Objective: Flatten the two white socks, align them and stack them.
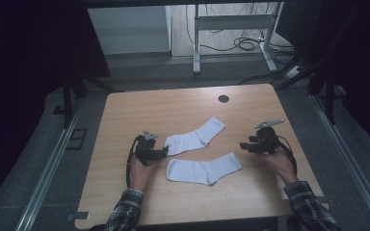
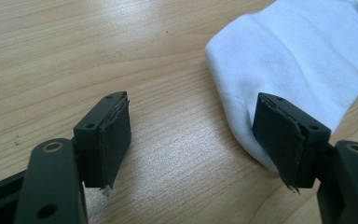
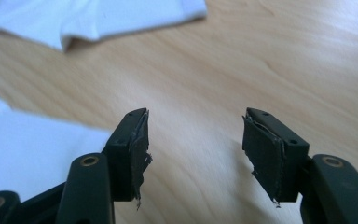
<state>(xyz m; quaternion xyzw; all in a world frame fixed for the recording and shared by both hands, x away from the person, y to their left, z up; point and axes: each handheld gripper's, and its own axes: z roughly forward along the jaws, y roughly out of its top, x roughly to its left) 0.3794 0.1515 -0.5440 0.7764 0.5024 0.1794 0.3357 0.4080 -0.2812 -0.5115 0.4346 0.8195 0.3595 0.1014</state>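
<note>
Left claw [image 1: 165, 152] sits left of centre in the high view, jaws spread wide with bare wood between them; in the left gripper view its right-hand pad is just at the rounded edge of the upper sock [image 2: 303, 56], not pinching it. Right claw [image 1: 243, 145] is over at centre right, also standing wide open over bare wood, nothing between the pads, with the lower sock [image 3: 23, 149] off at the left edge of the right gripper view.

Both socks are white and lie flat in the middle of the frame: the upper sock angles up toward the right, the lower sock sits just below it, running roughly sideways, the two close but apart.

The tabletop [image 1: 183, 106] is light wood with visible grain and a round dark hole [image 1: 223, 98] near its far edge. Plaid sleeves [image 1: 125, 211] come in from the bottom. Around it there's grey carpeted floor [image 1: 29, 163], metal rails [image 1: 48, 173] along both sides, and at the top a white-legged desk frame [image 1: 231, 29] with a tangle of cables [image 1: 250, 43] on a paler floor. The rest of the room is pretty dark
</note>
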